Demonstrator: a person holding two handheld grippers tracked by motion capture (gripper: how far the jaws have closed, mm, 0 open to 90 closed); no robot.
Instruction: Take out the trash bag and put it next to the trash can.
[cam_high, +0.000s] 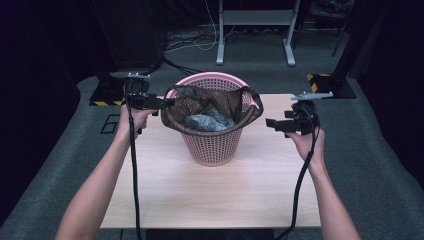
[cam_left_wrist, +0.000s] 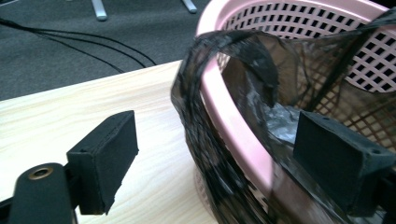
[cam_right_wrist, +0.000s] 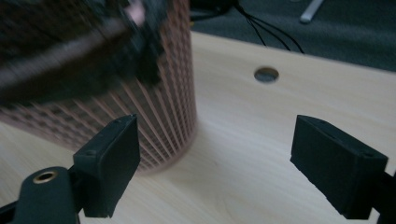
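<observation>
Blurred: basket (cam_right_wrist: 116, 79) and black net bag (cam_right_wrist: 70, 51), upper left of right gripper view. Grey bundle (cam_high: 210, 121) half hidden inside basket.

The laundry basket (cam_high: 212, 145) is pink plastic, moulded as an open lattice with a smooth, faintly glossy rim. Draped in and over it is a black mesh bag (cam_high: 220, 102), a thin, see-through netting that looks soft and matt, with a denser cloth band along its edge. Inside lies a crumpled grey sheet (cam_high: 210, 121) with a dull plastic sheen. The tabletop (cam_high: 215, 195) is pale wood-grain, smooth and satin. The left tool (cam_high: 165, 102) and right tool (cam_high: 270, 123) are matt black, their pads (cam_left_wrist: 105, 158) slightly rough like foam or rubber, with a brass-coloured metal eyelet (cam_left_wrist: 40, 173). The floor (cam_high: 385, 145) is grey, rough carpet.
</observation>
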